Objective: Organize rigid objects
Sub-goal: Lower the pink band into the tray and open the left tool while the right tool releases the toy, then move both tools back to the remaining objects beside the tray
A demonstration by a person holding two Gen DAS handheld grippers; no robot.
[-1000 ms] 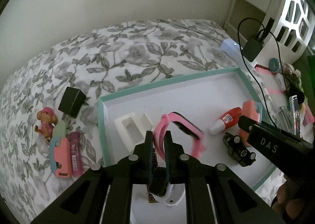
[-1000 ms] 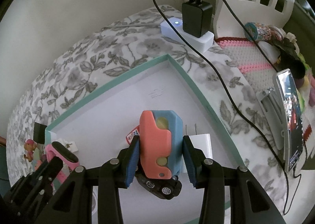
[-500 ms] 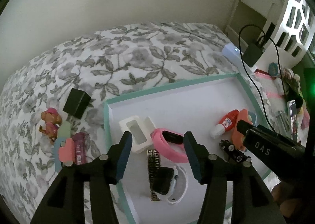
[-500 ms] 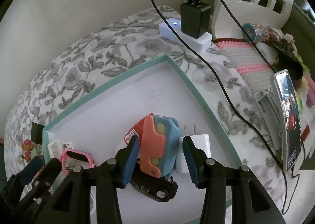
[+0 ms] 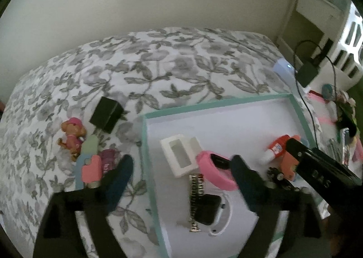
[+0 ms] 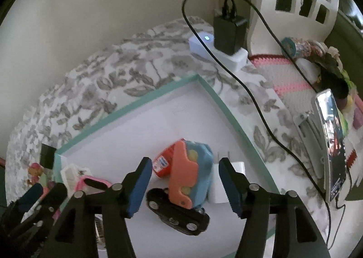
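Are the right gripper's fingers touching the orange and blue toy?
Apart. The right wrist view shows the right gripper open, white tray floor visible between each finger and the orange and blue toy, after its fingers have just been opening.

One tray point(image 5: 145, 144), two watches point(image 5: 217, 174), one toy car point(image 6: 179, 212), one glue bottle point(image 5: 275, 148), one dog figure point(image 5: 72, 135)

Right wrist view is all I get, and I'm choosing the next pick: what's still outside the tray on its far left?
Observer: A coral-and-blue toy lies on the bedspread beside the tray rim, next to a magenta tube.
Operator: Left gripper holding anything?
Observer: No. The jaws of the left gripper have just been opening; the pink watch lies in the tray between them, ungripped.
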